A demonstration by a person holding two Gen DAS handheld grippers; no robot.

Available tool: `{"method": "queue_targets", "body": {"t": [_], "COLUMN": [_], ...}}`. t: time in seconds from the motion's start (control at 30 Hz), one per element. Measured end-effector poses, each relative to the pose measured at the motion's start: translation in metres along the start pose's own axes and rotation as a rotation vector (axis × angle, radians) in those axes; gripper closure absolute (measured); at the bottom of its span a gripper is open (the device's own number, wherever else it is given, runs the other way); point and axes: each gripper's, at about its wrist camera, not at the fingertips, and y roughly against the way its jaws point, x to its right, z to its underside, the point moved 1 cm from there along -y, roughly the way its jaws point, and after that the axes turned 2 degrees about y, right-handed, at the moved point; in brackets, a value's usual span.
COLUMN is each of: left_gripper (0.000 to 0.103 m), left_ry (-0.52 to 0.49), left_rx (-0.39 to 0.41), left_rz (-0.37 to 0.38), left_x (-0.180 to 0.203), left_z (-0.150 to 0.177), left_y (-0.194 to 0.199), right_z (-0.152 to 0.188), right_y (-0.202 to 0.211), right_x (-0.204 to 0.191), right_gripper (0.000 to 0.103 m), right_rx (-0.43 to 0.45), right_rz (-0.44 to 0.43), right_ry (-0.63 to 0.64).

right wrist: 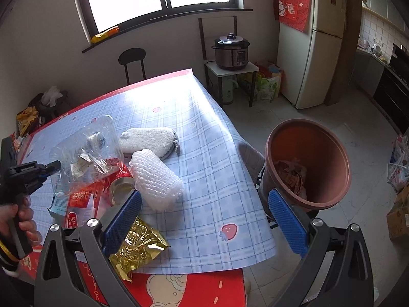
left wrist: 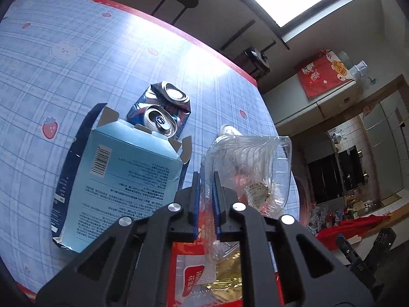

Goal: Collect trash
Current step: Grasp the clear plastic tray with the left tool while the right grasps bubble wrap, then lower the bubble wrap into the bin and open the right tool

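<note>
My left gripper (left wrist: 206,179) is shut on the edge of a clear plastic clamshell container (left wrist: 253,168) and holds it above the table; it also shows in the right wrist view (right wrist: 87,151). My right gripper (right wrist: 204,212) is open and empty above the table's near right edge. A brown trash bin (right wrist: 306,163) stands on the floor to the right, with wrappers inside. On the table lie a light blue carton (left wrist: 120,179), a crushed can (left wrist: 163,107), a white foam net sleeve (right wrist: 156,176), a gold foil wrapper (right wrist: 138,248) and a red wrapper (right wrist: 81,199).
A white knitted cloth (right wrist: 148,138) lies mid-table on the blue checked tablecloth (right wrist: 204,133). A black stool (right wrist: 131,56) stands behind the table. A pressure cooker (right wrist: 231,51) on a small stand and a fridge (right wrist: 309,38) are at the right.
</note>
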Motion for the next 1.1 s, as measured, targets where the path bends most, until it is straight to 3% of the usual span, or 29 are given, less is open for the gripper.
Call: {"method": "queue_targets", "body": {"t": [0.1,0.27,0.37,0.57,0.6,0.8,1.1], "left_gripper": [0.091,0.091,0.091,0.091,0.091,0.091,0.091], "left_ry": [0.016,0.081,0.114,0.180,0.190,0.198,0.068], "left_rx": [0.092,0.253,0.337,0.453,0.465,0.510,0.485], "left_rz": [0.003,-0.058,-0.121,-0.221,-0.229,-0.249,-0.171], "left_x": [-0.009,-0.032,-0.048,-0.069,-0.071,-0.056,0.024], "left_z": [-0.005,-0.005,0.003,0.029,0.034,0.044,0.022], "left_y": [0.046,0.124,0.167,0.233,0.240,0.257,0.224], "right_z": [-0.006,-0.012,-0.013,-0.012,-0.011,-0.013,-0.039], "right_y": [-0.024,-0.075,-0.106,-0.146,-0.148,-0.135,-0.068], "right_x": [-0.013,-0.050,-0.070,-0.081,-0.081,-0.070,0.007], "right_gripper": [0.005,0.007,0.017,0.033,0.040,0.071,0.074], "right_rx": [-0.012,-0.059,-0.104,-0.191,-0.203,-0.172,0.002], "right_rz": [-0.048,-0.144,-0.154,-0.177,-0.190,-0.253,-0.278], "right_ry": [0.068,0.220,0.286,0.287,0.283,0.252,0.106]}}
